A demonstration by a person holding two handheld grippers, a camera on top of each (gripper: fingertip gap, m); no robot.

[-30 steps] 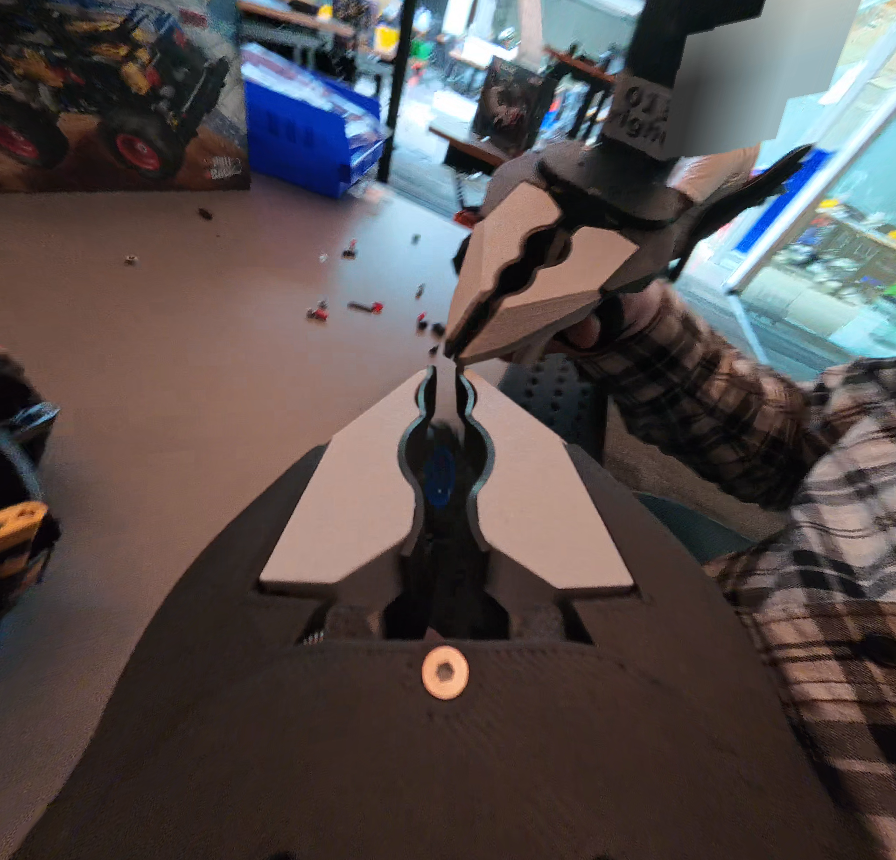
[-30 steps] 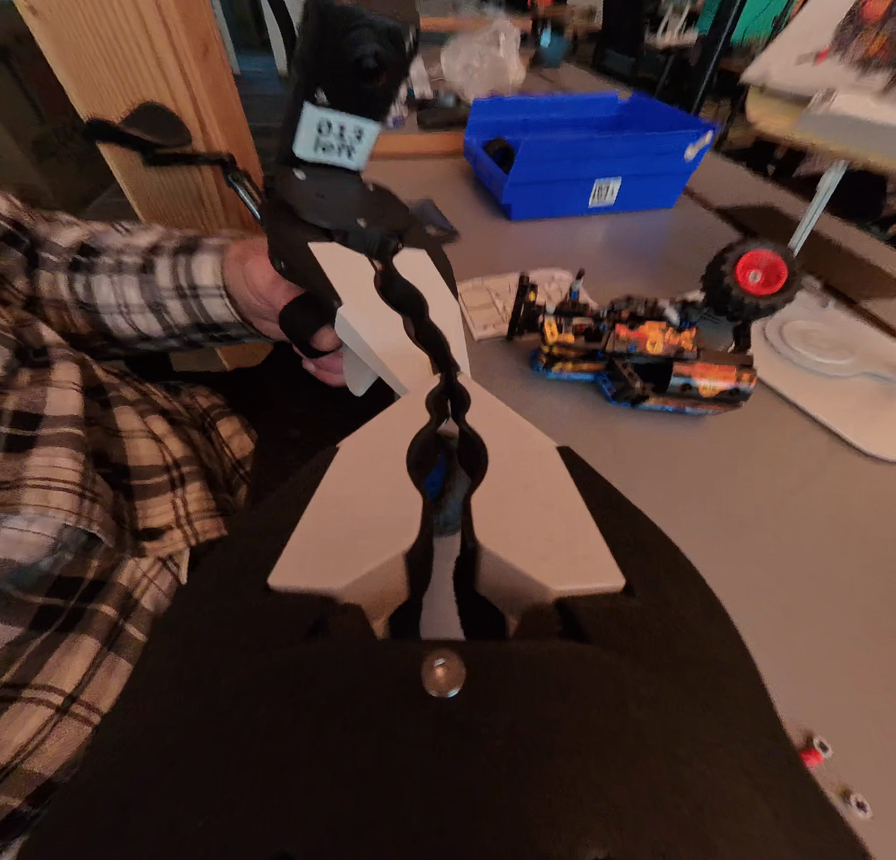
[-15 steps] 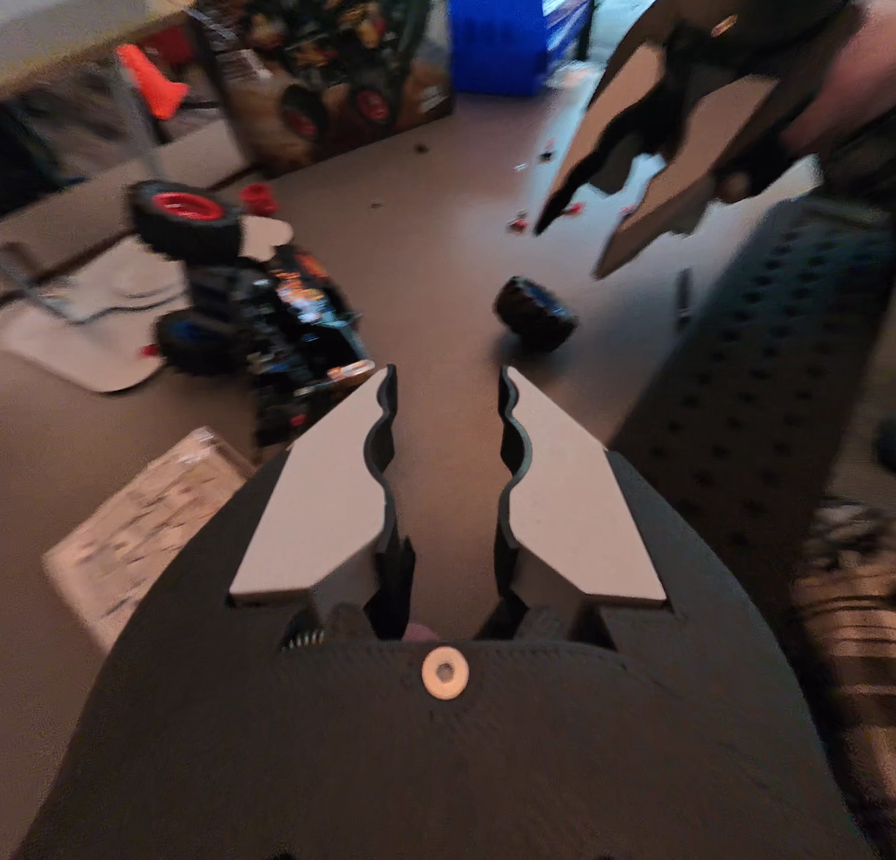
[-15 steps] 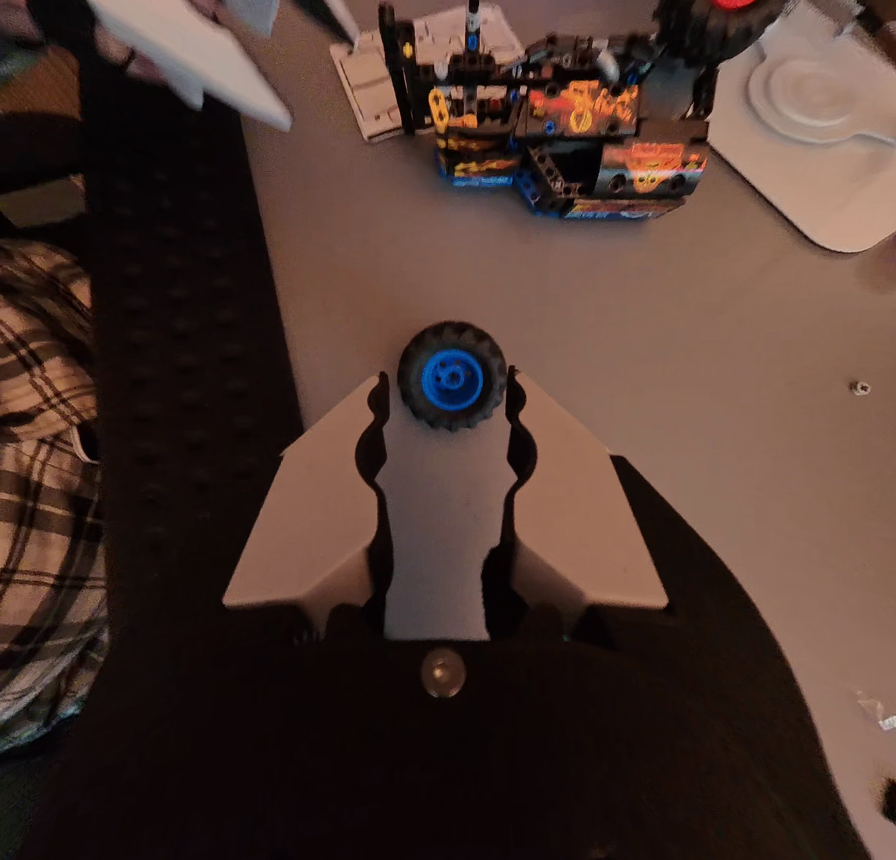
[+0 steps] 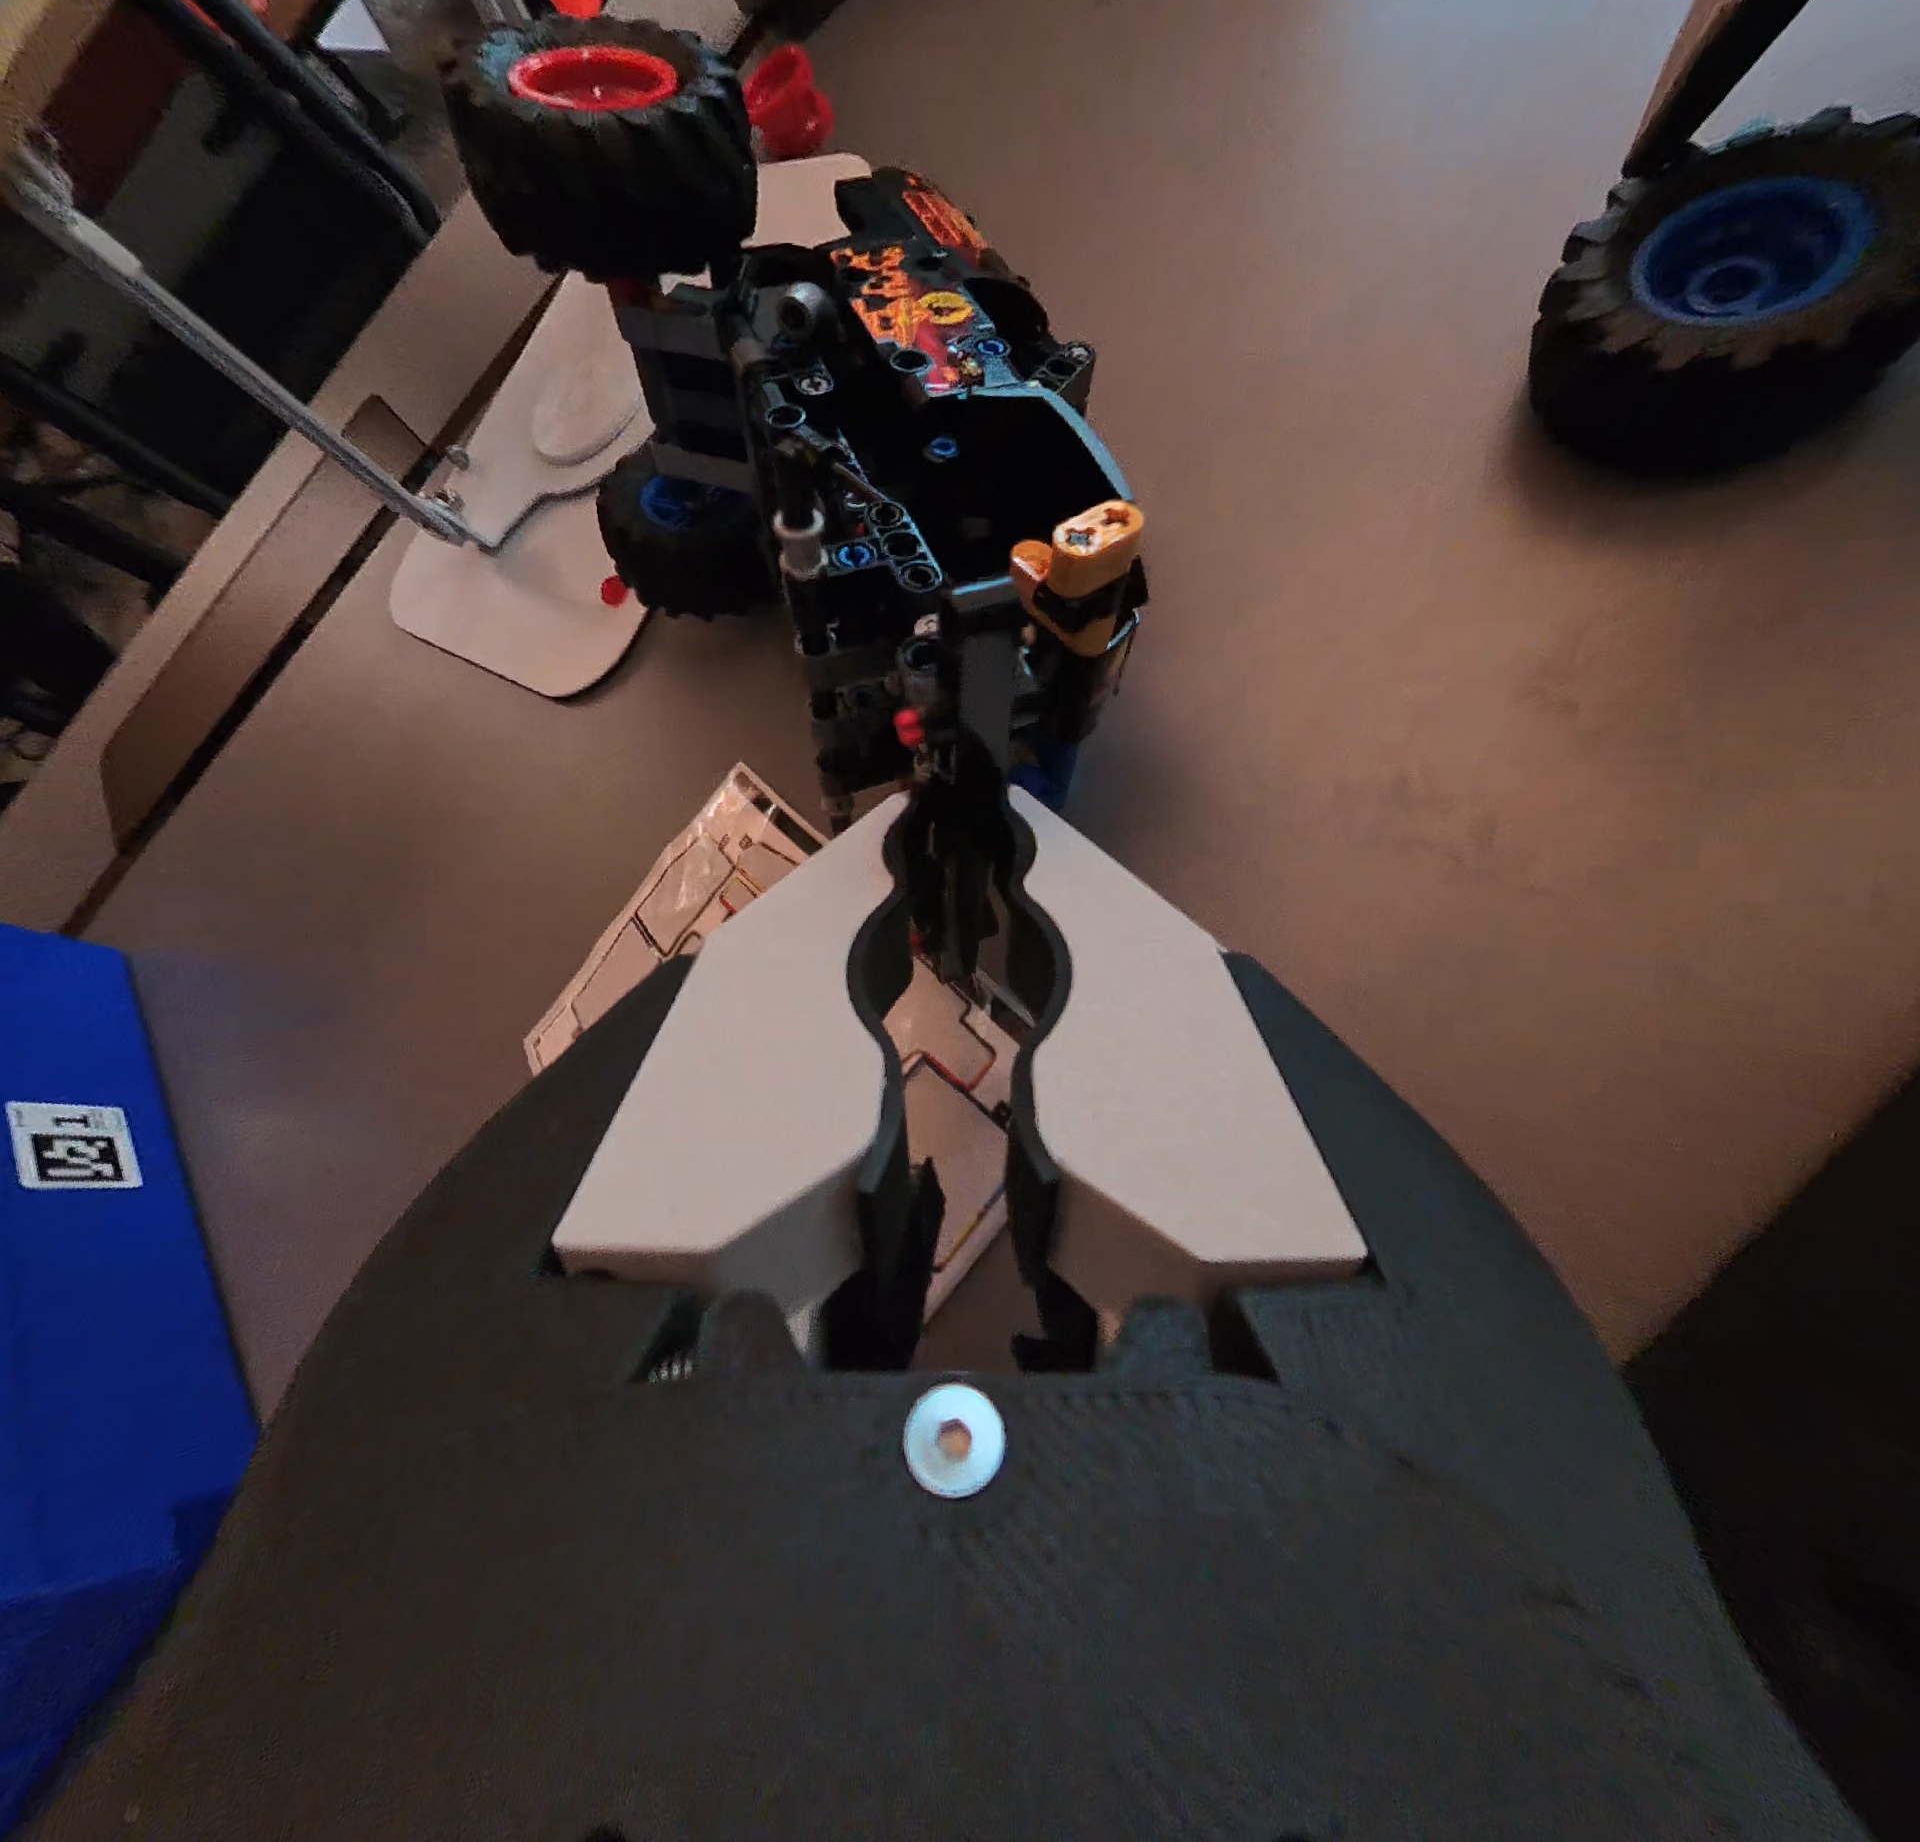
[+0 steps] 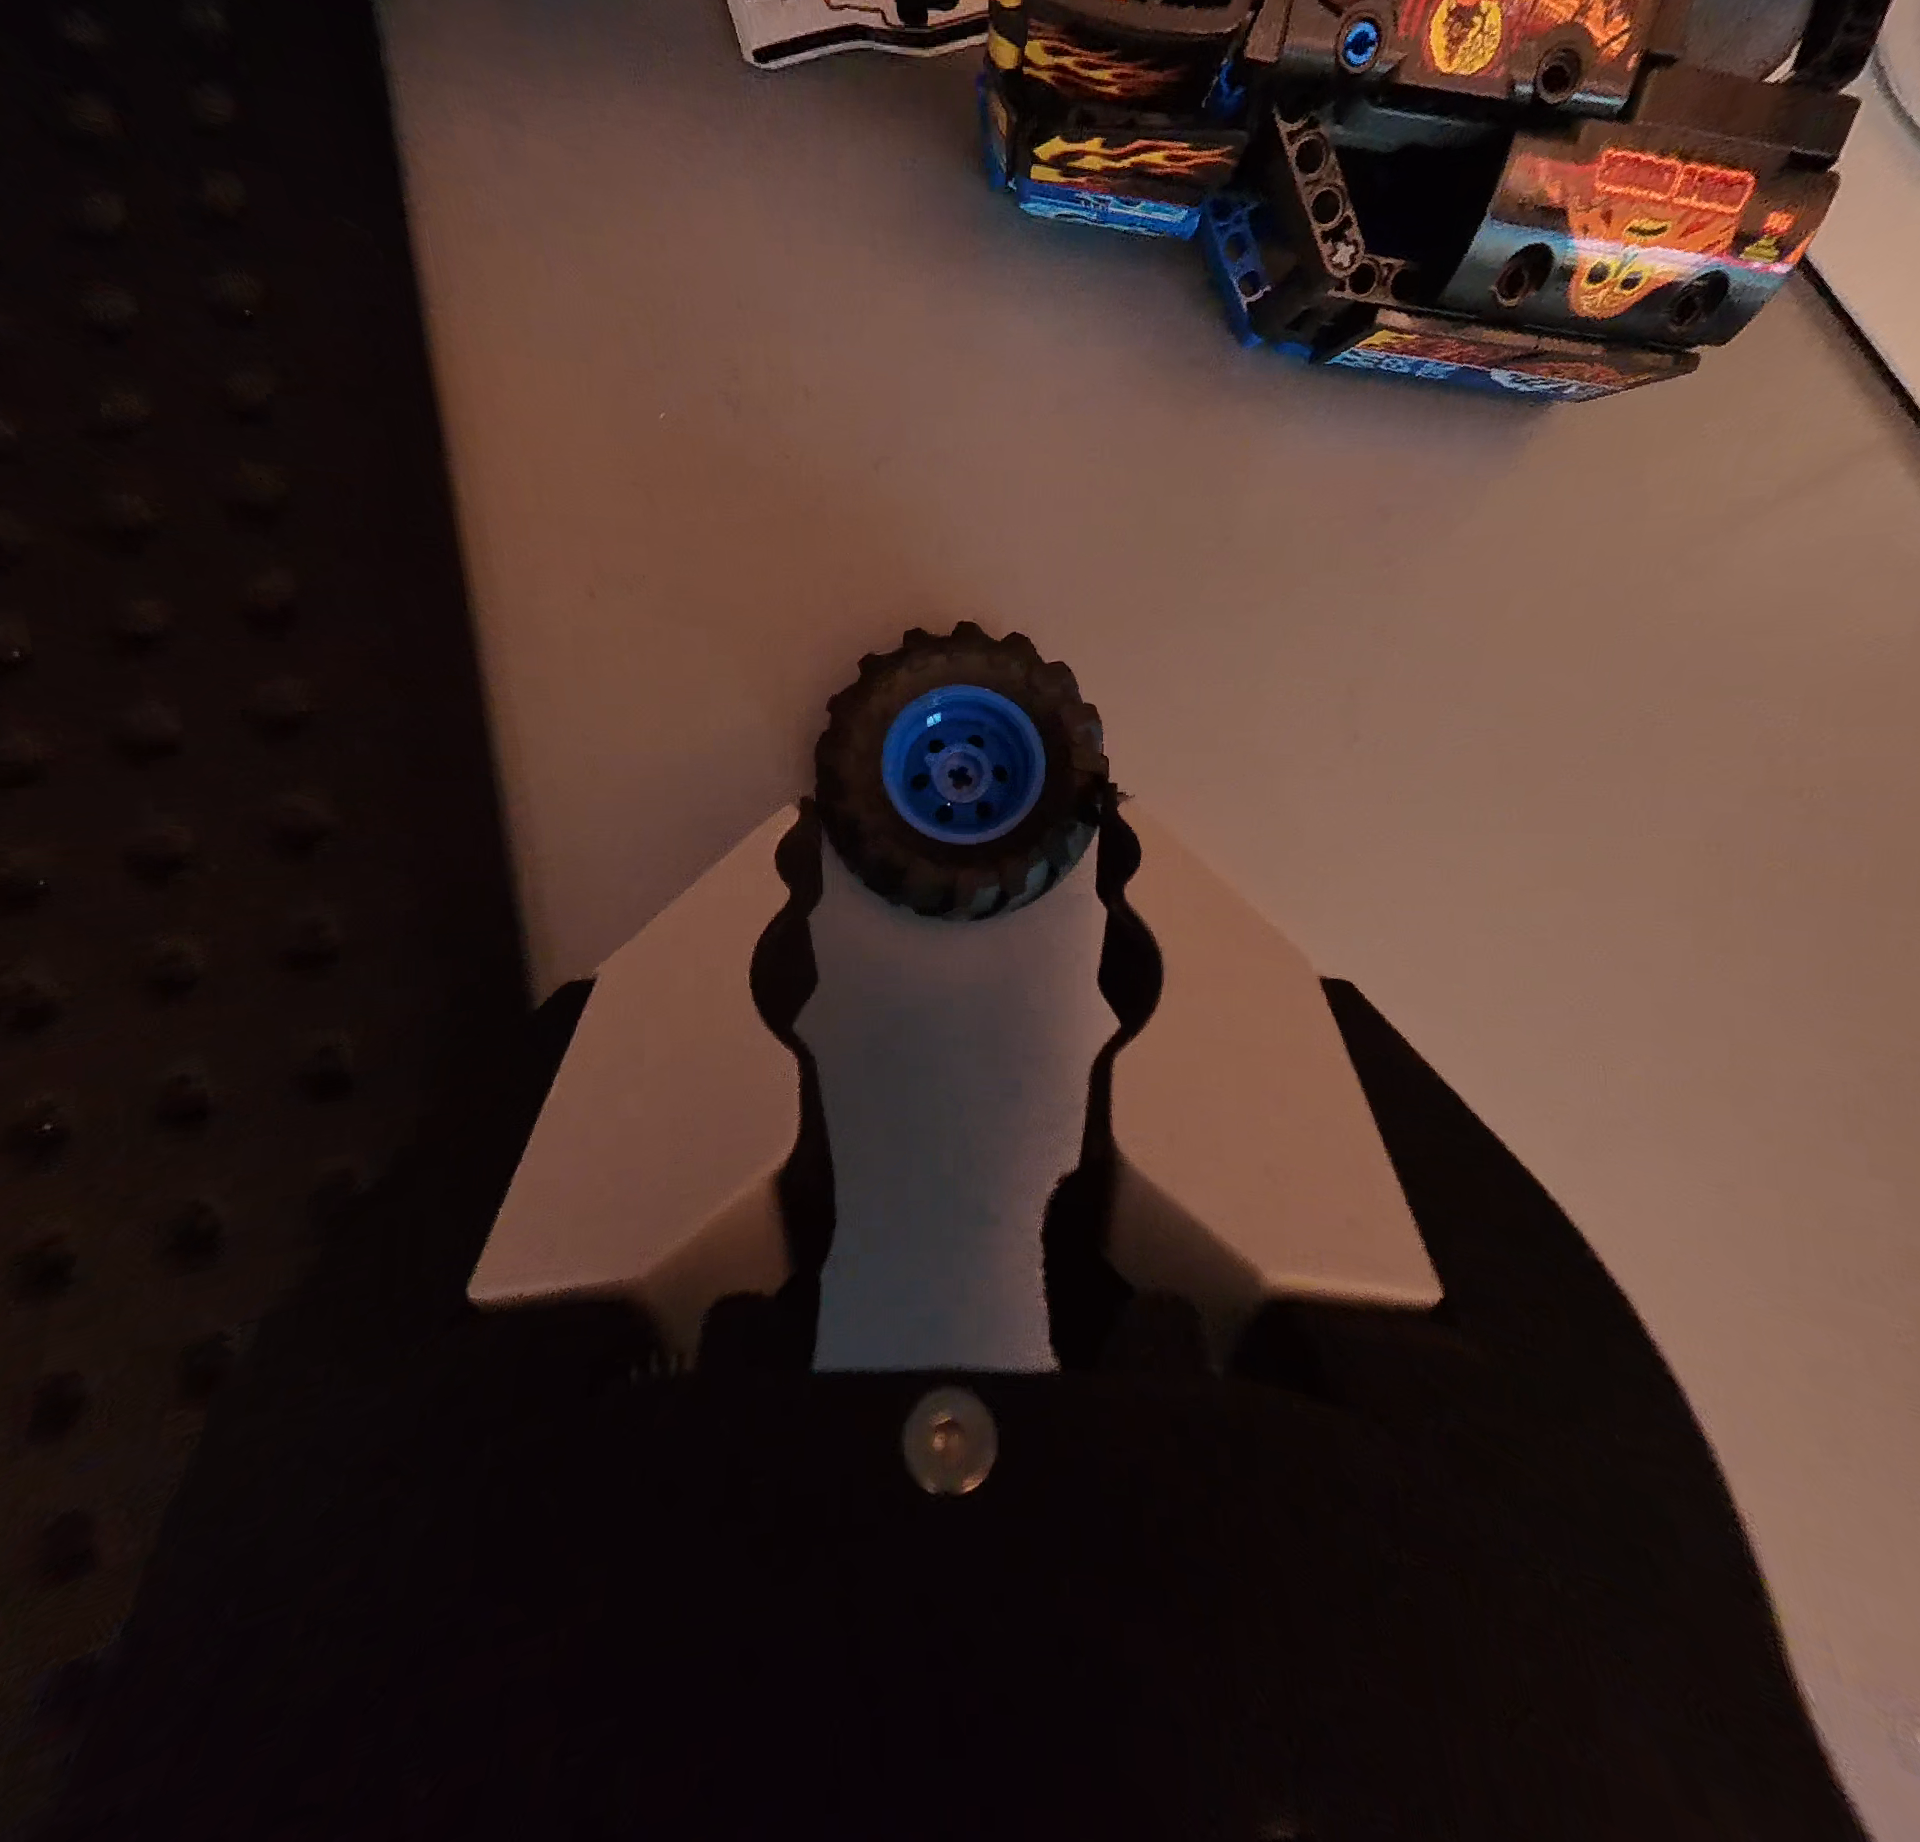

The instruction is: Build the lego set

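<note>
The partly built black lego truck [image 5: 914, 390] with flame stickers lies on the grey table; it also shows in the right wrist view [image 6: 1455, 130]. It carries a big red-hub wheel [image 5: 603, 130] and a small blue-hub wheel [image 5: 675, 535]. My left gripper [image 5: 956, 826] is shut on a black part at the truck's near end. A loose blue-hub wheel [image 6: 961, 769] lies flat on the table. My right gripper [image 6: 958, 826] is open, its fingertips [image 6: 800, 836] on either side of that wheel. The wheel [image 5: 1745, 275] and a right finger [image 5: 1725, 36] show in the left wrist view.
An instruction sheet [image 5: 707, 899] lies under the left gripper and beside the truck [image 6: 831, 5]. A blue bin [image 5: 83, 1273] stands at the left. A white stand base [image 5: 520, 566] sits behind the truck. A dark studded mat [image 6: 208, 649] runs along the table's left side. One gripper's finger ends stand about 15 cm off the other's.
Both grippers let go of the blue-hub wheel, which now lies on the table. My left gripper swung to the truck and shut on its end. My right gripper lowered around the wheel.
</note>
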